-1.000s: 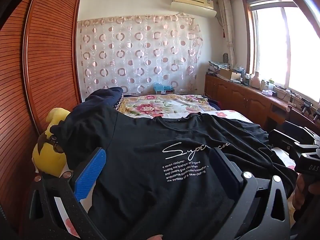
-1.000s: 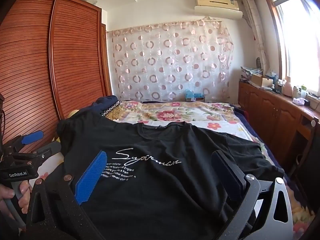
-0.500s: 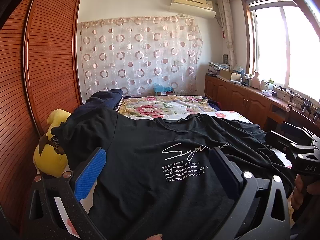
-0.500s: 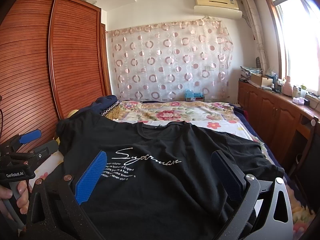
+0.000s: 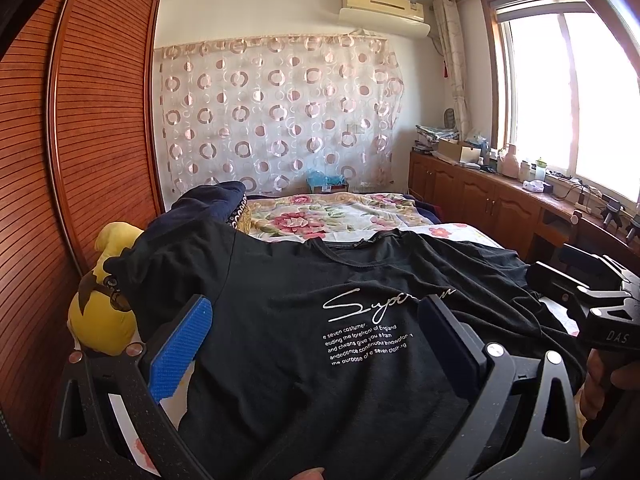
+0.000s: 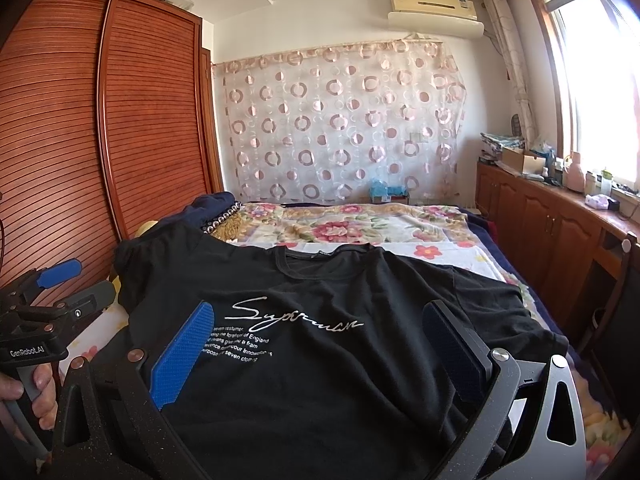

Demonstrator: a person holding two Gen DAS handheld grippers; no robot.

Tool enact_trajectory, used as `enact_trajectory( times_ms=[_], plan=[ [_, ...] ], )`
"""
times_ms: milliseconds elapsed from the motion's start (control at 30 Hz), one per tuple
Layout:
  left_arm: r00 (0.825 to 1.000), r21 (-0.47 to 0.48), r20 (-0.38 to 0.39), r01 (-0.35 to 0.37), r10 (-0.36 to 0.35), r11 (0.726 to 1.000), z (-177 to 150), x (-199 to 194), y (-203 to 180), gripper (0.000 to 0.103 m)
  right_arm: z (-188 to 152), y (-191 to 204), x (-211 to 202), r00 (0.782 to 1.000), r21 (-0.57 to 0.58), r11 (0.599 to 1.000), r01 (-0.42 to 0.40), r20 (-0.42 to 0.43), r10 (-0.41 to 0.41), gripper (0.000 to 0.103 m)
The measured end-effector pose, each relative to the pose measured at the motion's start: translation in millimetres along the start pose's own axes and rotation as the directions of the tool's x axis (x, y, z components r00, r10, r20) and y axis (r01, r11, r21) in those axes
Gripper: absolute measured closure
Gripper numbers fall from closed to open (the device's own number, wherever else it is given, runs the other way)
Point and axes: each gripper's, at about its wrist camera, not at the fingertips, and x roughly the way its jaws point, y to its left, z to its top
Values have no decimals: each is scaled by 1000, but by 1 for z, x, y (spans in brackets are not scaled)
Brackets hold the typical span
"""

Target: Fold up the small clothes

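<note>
Both the left gripper (image 5: 316, 344) and right gripper (image 6: 320, 348) are hovering wide apart over the black T-shirt (image 6: 328, 360) ahead on the bed (image 6: 360, 224), so each should be pinching a bottom corner evenly.

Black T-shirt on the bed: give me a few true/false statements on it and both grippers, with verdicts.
1. The black T-shirt lies print side up, spread on the bed. True.
2. The left gripper is clamped on a sleeve. False: its jaws are open, gripping nothing.
3. The right gripper is open. True.
4. A yellow plush toy sits beside the shirt's sleeve. True.
5. The shirt is folded in half. False: it lies unfolded.
</note>
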Motion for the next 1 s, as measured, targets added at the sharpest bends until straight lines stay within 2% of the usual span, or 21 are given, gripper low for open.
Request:
enact_trajectory(
  times_ms=[1000],
  plan=[
    [1000, 3, 7, -2, 1, 1000, 1, -3, -1, 0, -1, 2, -3, 1000, -1, 1000, 4, 9, -4, 0]
  ],
)
